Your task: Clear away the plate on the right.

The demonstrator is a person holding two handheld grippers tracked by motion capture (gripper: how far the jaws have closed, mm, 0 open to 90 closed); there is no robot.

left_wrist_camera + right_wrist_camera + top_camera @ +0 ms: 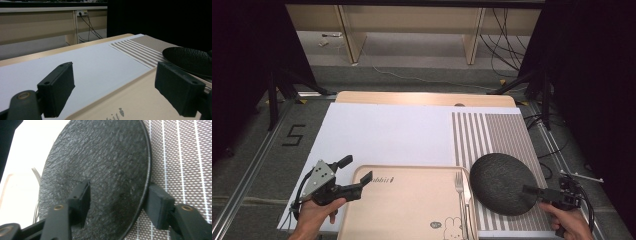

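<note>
The black textured plate (pixel 503 183) is sat on the striped placemat (pixel 502 130), just right of the beige tray (pixel 412 205) with the fork (pixel 460 190) on it. The right gripper (pixel 117 205) is straddling the plate's near rim, one jaw over the top and one outside the edge, with gaps visible, so nothing is clamped yet. The left gripper (pixel 113 90) is held wide open at the tray's far left corner, gripping nothing. Probably the plate could be tipped or slid into the fork if it's pinched that close to the rim. A white sheet (pixel 382 135) is laid over a wooden table (pixel 422 97); cables (pixel 504 30) are seen on the floor behind, and dark curtains (pixel 592 60) are hung at the sides.
</note>
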